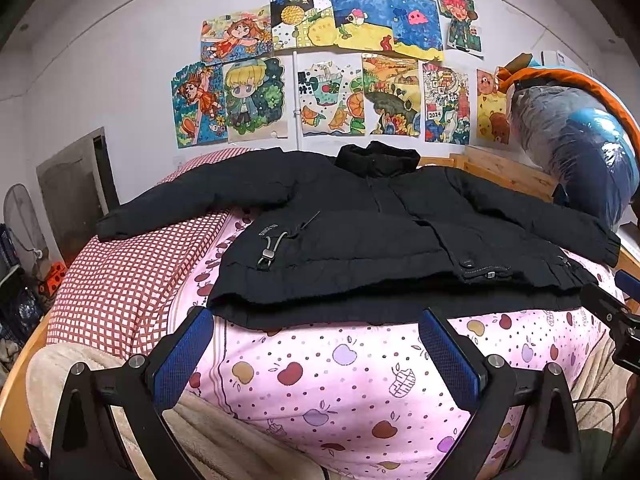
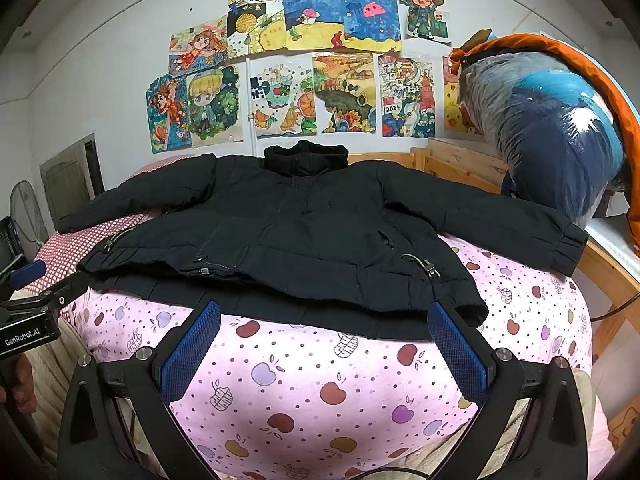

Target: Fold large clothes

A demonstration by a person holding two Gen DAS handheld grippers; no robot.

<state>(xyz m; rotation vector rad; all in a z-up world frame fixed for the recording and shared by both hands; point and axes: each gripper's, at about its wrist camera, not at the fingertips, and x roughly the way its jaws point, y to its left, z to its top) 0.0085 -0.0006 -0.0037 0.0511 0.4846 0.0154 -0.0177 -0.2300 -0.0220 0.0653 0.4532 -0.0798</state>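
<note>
Two grippers hover at the near edge of a bed, both with blue-padded fingers spread wide and holding nothing. The left gripper (image 1: 316, 354) faces the hem's left part; the right gripper (image 2: 324, 348) faces its right part. A black padded jacket (image 1: 360, 236) lies flat, front up, on a pink fruit-print quilt (image 1: 340, 380), sleeves stretched out to both sides, collar at the far end. Children's drawings (image 1: 340, 64) cover the far wall.

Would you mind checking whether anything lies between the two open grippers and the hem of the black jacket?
Nothing visible does. Only bare pink bedding separates the left gripper and right gripper from the black jacket.
</note>
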